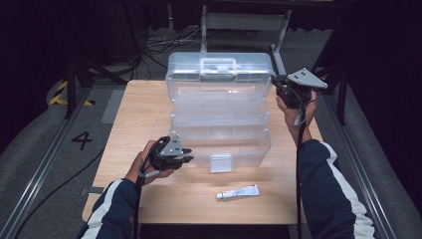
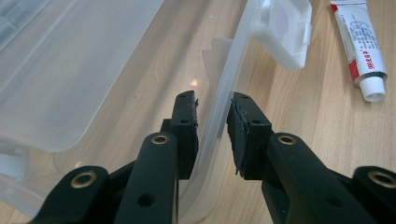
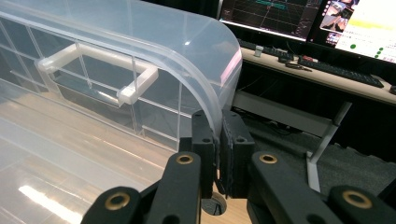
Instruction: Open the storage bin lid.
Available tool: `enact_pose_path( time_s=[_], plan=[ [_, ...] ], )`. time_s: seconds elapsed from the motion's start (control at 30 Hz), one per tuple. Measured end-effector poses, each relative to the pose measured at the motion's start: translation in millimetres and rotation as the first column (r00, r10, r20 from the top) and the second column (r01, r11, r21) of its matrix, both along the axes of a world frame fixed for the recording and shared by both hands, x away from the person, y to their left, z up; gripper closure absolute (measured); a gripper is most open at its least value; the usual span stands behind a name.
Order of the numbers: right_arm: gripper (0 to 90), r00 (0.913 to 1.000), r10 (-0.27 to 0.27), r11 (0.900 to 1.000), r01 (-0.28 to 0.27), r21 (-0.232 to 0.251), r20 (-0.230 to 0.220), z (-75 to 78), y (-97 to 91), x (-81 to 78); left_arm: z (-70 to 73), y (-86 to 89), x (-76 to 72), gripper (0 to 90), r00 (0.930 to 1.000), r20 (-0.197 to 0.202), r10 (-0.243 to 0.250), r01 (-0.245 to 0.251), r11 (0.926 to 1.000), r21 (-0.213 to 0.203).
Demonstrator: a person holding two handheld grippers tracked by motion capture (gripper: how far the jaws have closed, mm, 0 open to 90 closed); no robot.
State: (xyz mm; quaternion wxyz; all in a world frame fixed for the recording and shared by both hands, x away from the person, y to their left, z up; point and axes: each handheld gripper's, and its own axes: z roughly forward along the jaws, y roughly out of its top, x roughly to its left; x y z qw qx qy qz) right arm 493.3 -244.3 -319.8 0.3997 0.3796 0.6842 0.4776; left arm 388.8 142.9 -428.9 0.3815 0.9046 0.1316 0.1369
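Clear plastic storage box (image 1: 219, 134) sits mid-table, lid (image 1: 219, 79) swung up and standing near upright at the far side, carry handle (image 1: 217, 67) on its outer face. Front latch flap (image 1: 221, 162) hangs at the near wall.

Handling, as a judgement: thin moulded plastic — light, probably empty, so it will slide on the wooden table (image 1: 149, 99) if pushed from one side alone. Walls are stiff enough to hold shape but flex under a pinch; surface is smooth and glossy, so grip depends on the pads biting a rim rather than a flat face. Hinge and latch look like the weak spots; a twisting load on the lid is best avoided.

Hold points in use:
- Left gripper (image 2: 214, 116) straddles the near left wall of the base, one jaw inside, one outside. The pads stand just beside the wall; a sliver of gap shows on each side, so I read the jaws as close about the rim but not pressing it.
- Right gripper (image 3: 218, 135) is pinching the lid's rounded top right corner edge, jaws pressed together on the thin plastic.

Rim and corner are sensible places — the doubled edge is the stiffest part. If the lid is to come down, the base will likely need steadying.

A small white tube (image 1: 239, 192) lies on the table just in front of the box, apart from it. Beyond the far edge: dark floor, cables, a metal frame.
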Motion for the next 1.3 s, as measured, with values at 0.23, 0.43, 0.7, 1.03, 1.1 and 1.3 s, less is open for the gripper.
enact_pose_path(
  time_s=[0.23, 0.43, 0.7, 1.03, 1.1, 1.3],
  plan=[
    [85.8, 1.0000, 0.002, 0.9999, -0.001, 0.016, -0.007, 0.2, -0.7, 6.2, 1.4, 0.1, 0.3, 73.9, 1.0000, -0.003, -0.005, 0.005, 0.9998, 0.017],
    [85.8, 0.9999, 0.004, 0.9997, -0.004, 0.023, -0.011, 0.9, -0.9, 14.2, 1.5, 2.1, 2.3, 74.6, 0.9998, 0.002, -0.019, 0.019, 0.9996, 0.021],
    [85.7, 0.9991, -0.008, 0.9991, 0.010, 0.042, -0.042, 5.3, 3.5, 24.9, 1.4, 8.6, 4.8, 72.0, 1.0000, 0.004, 0.003, -0.003, 0.9999, 0.017],
    [84.9, 0.9988, -0.009, 0.9999, 0.010, 0.013, -0.049, 5.2, 6.1, 44.4, 1.4, 12.2, 4.9, 69.7, 0.9996, 0.003, 0.029, -0.029, 0.9994, 0.016],
    [84.9, 0.9978, -0.001, 0.9995, 0.003, 0.032, -0.066, 5.9, 4.4, 49.4, 1.4, 11.8, 4.5, 69.6, 0.9995, 0.003, 0.032, -0.032, 0.9994, 0.016],
    [84.5, 0.9968, -0.003, 0.9999, 0.004, 0.010, -0.080, 7.1, 5.8, 58.4, 1.0, 11.0, 2.9, 69.0, 0.9989, 0.012, 0.046, -0.046, 0.9988, 0.019]
  ],
)
